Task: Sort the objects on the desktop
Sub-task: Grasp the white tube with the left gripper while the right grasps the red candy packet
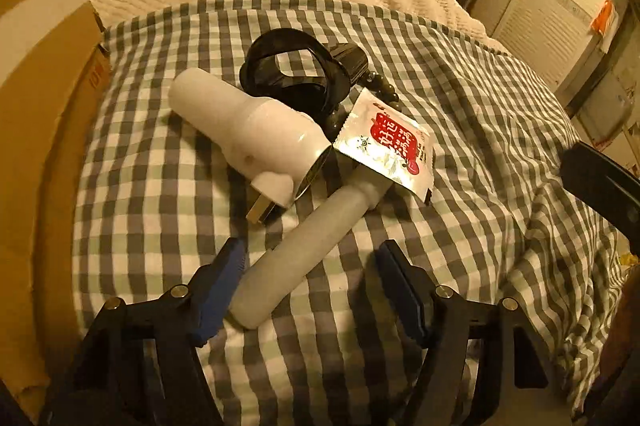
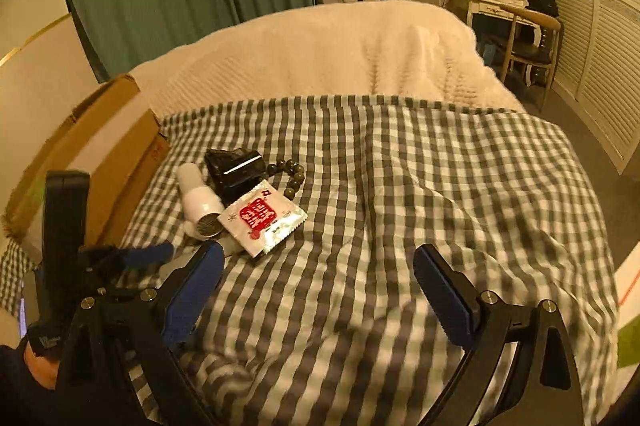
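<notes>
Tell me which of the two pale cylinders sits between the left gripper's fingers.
The frosted, slim translucent tube: its near end lies between the open left gripper. The glossy white flashlight-shaped cylinder lies farther away, beside the black strap.

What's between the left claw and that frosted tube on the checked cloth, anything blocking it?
Nothing visible blocks it. The left claw is open with the near end of the frosted tube already between its fingers. Only the tube's far end is covered, where the red and white sachet lies on it.
</notes>
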{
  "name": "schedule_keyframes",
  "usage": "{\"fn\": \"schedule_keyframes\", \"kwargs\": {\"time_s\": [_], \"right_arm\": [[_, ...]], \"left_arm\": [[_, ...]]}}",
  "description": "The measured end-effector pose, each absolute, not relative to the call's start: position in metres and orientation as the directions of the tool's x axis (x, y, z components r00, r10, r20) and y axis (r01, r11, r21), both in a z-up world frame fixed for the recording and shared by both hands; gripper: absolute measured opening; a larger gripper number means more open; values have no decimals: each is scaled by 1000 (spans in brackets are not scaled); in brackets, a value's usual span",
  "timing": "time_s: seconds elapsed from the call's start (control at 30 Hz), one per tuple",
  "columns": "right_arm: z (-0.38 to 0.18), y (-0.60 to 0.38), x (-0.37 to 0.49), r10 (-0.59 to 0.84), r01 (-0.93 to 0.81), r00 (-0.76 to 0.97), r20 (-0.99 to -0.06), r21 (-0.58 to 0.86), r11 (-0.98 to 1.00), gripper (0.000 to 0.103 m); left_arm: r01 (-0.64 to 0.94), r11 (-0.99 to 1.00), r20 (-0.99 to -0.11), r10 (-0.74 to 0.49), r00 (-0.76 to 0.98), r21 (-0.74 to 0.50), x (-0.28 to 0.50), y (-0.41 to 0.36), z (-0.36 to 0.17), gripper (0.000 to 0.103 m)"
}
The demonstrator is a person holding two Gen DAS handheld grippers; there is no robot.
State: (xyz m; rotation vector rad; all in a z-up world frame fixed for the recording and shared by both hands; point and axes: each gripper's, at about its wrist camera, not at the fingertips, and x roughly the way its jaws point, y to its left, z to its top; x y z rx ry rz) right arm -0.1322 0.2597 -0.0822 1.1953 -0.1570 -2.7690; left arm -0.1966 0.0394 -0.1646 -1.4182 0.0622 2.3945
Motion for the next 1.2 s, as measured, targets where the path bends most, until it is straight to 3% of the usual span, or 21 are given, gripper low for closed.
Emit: {"fn": "schedule_keyframes", "kwargs": {"time_s": [0.1, 0.13, 0.17, 0.2, 0.27, 0.3, 0.7, 0.77, 0.8, 0.83, 0.9, 1.0, 1.2], "right_arm": [[-93, 255, -150, -171, 91, -669, -723, 149, -985, 96], [-97, 252, -156, -182, 106, -663, -726, 150, -983, 96], [-99, 248, -161, -190, 117, -660, -727, 151, -982, 96], [-101, 244, -166, -198, 131, -658, -726, 149, -980, 96], [-105, 237, -174, -207, 150, -653, -729, 144, -978, 96], [-107, 233, -178, -222, 166, -642, -734, 149, -975, 96], [-135, 190, -212, -236, 252, -552, -800, 111, -961, 96], [-143, 190, -216, -253, 256, -524, -813, 133, -958, 87], [-145, 191, -217, -242, 242, -521, -818, 130, -961, 68], [-146, 193, -216, -254, 240, -516, -818, 146, -960, 56], [-145, 197, -212, -288, 241, -504, -814, 187, -952, 44], [-137, 194, -197, -241, 243, -535, -810, 126, -962, 35], [-123, 207, -167, -194, 212, -548, -814, 89, -973, 33]], "left_arm": [[-324, -928, -852, 315, -419, -184, -201, 37, -168, 72], [-322, -926, -849, 325, -417, -197, -202, 36, -168, 66], [-319, -927, -849, 325, -416, -198, -202, 34, -169, 57], [-315, -929, -850, 318, -419, -192, -202, 34, -169, 35], [-322, -923, -845, 338, -415, -212, -201, 32, -168, 24], [-328, -919, -840, 348, -417, -218, -199, 31, -166, 12], [-311, -930, -851, 319, -417, -197, -195, 27, -162, 9], [-309, -928, -853, 328, -407, -209, -197, 27, -166, 9], [-306, -925, -851, 339, -401, -224, -198, 25, -167, 9], [-302, -924, -849, 346, -399, -234, -199, 24, -168, 9], [-300, -921, -845, 357, -399, -247, -199, 22, -168, 9], [-303, -920, -838, 361, -409, -249, -196, 24, -165, 9], [-310, -913, -821, 383, -422, -266, -186, 25, -156, 6]]}}
